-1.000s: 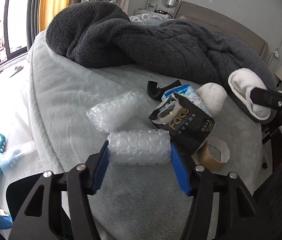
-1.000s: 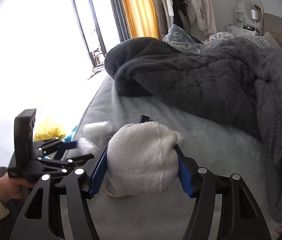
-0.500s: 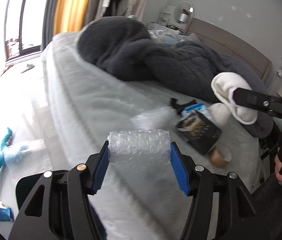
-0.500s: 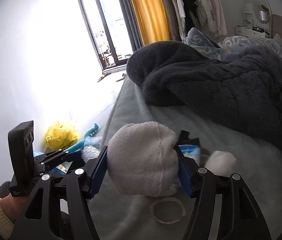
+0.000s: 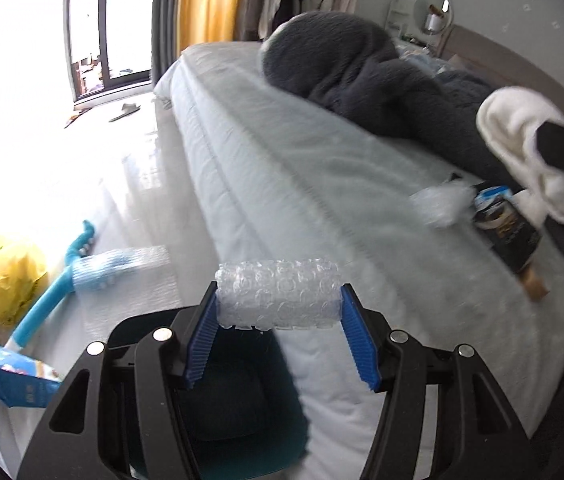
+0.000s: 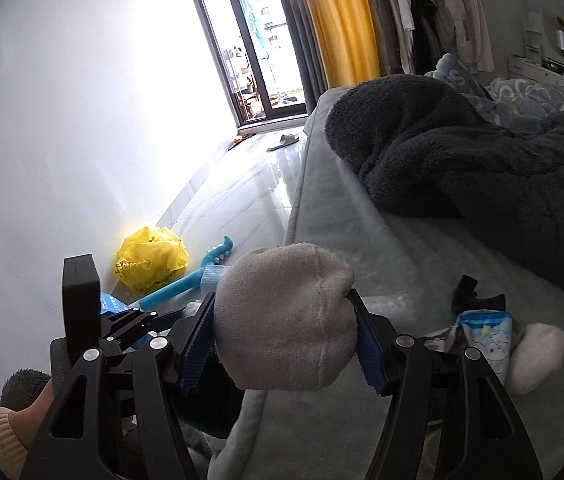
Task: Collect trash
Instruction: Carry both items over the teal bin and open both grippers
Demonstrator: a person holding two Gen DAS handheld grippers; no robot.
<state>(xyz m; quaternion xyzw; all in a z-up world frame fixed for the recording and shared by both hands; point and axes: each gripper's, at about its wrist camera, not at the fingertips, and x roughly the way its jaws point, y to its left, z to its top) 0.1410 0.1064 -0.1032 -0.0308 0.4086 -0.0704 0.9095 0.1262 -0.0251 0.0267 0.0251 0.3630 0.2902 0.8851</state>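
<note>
The left tongs (image 5: 278,312) were clamped on a roll of bubble wrap (image 5: 278,296), held crosswise between the blue pads just off the edge of the bed (image 5: 282,168), above a dark teal bin (image 5: 238,408) on the floor. The right tongs (image 6: 286,344) gripped a bundled white sock (image 6: 284,318) over the bed's near corner. More litter lay on the bed: another piece of bubble wrap (image 5: 440,204), a black packet (image 5: 510,236) and a blue-and-white wrapper (image 6: 484,334). A dark fleece blanket (image 6: 462,160) was heaped further back. A yellow bag (image 6: 150,258) sat by the wall.
</note>
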